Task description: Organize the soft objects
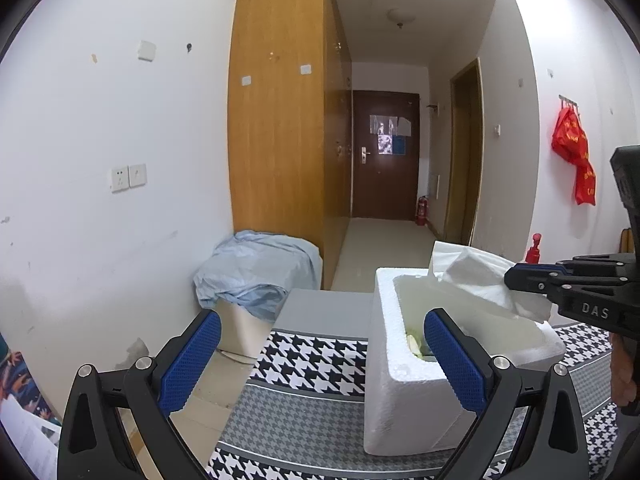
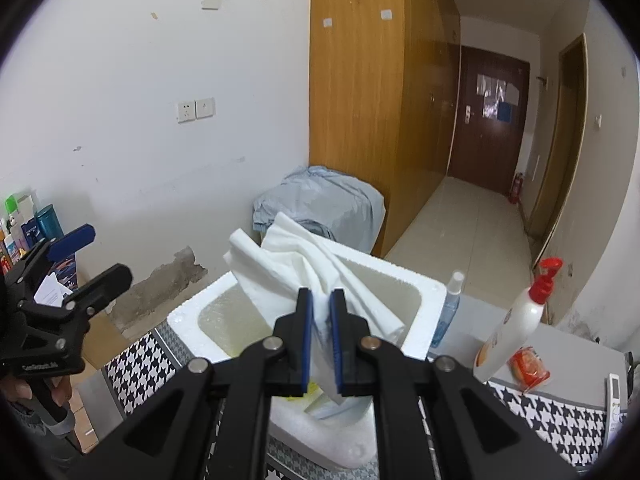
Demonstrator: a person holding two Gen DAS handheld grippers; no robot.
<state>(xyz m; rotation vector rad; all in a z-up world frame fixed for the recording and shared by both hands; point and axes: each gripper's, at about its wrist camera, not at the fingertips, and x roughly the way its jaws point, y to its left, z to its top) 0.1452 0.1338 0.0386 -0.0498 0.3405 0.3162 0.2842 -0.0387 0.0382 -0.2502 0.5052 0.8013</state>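
Your right gripper [image 2: 321, 334] is clamped on a white cloth [image 2: 304, 268] that hangs over the open white foam box [image 2: 430, 300], while your left gripper [image 1: 322, 354] stands wide and empty beside it; something pale yellow-green lies inside, too hidden to name

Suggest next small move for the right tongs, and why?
Probably lower the right tongs a bit, then let go. They are shut on the white cloth, which hangs over the open foam box without lying inside. The left tongs are open and empty beside it.
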